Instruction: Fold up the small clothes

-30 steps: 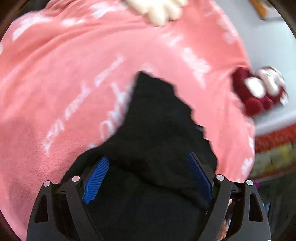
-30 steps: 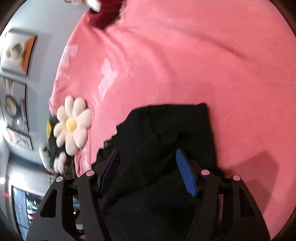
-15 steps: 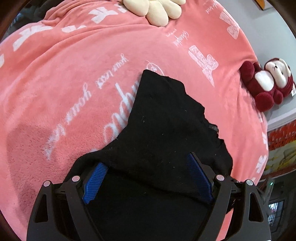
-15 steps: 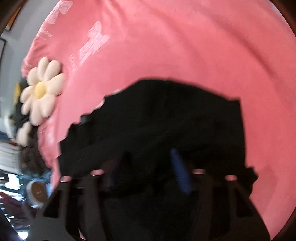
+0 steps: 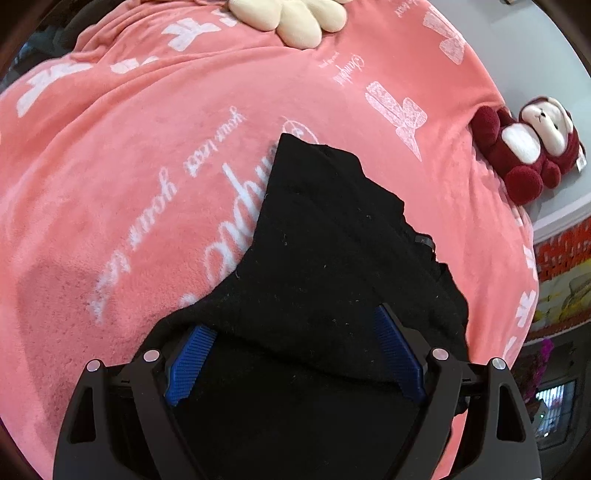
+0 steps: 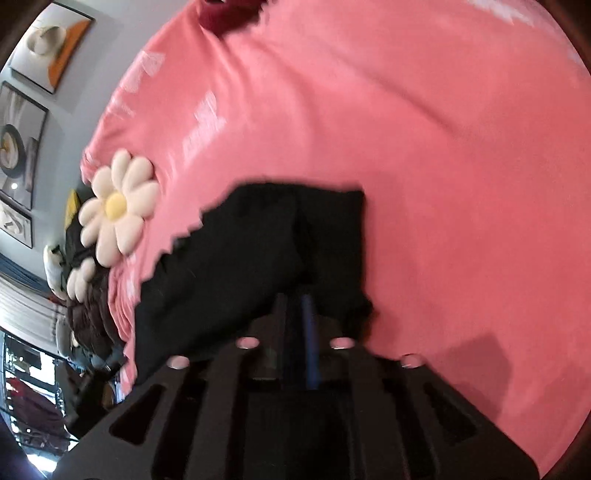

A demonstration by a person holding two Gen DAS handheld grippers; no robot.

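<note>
Lying on the pink blanket [image 5: 155, 155], the black garment [image 5: 332, 236] ran from mid-frame down between the spread jaws of the left hand-held gripper [image 5: 291, 354], whose blue pads [image 5: 190, 354] stood wide apart with cloth draped over and between them. Only the left wrist view showed the white script and bow prints on the blanket, a cream plush flower [image 5: 295, 18] at its far edge, and a dark red plush monkey [image 5: 528, 147] against the grey wall.

Only the right wrist view showed the right hand-held gripper [image 6: 295, 332] with jaws drawn together, pinching a fold of the black garment [image 6: 258, 251] at its near edge; this frame was blurred. It also showed the flower [image 6: 116, 206] whole, with a yellow centre, beside dark items at the blanket's edge, and framed pictures [image 6: 48, 48] hanging on the wall. The blanket [image 6: 443, 166] was rumpled in soft ridges.
</note>
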